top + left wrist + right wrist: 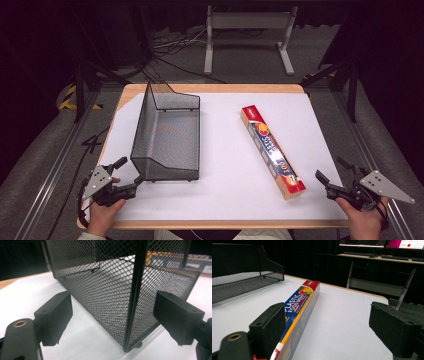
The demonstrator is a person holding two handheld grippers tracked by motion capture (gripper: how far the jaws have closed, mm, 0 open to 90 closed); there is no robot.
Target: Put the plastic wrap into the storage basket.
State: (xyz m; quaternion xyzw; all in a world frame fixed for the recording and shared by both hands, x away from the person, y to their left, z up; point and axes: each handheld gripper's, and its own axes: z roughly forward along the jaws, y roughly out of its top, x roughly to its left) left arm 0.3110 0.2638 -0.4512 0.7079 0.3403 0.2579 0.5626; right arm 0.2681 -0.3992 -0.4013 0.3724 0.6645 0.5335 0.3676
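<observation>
Black jaws of the left tool (112,322) stand wide apart, released, on either side of the near corner post of the wire mesh basket (120,290); from above, that tool (125,175) sits just at the basket's (167,132) near left corner, close to the mesh but gripping nothing. The right tool (332,181) is likewise released, its jaws spread, resting near the bottom right of the white surface (225,165) just beside the near end of the plastic food wrap box (272,151). In the right gripper view the box (298,307) runs away from the left jaw, lying flat and lengthwise, well apart from the basket (239,277) farther off. Judging by this layout, the work is at its approach step: each tool lines up on its own object and nothing is lifted yet. The next move likely calls for the left tool to clench on the basket's corner wire to steady it, and for the right tool to shift sideways so the box end sits between its jaws before clenching.
</observation>
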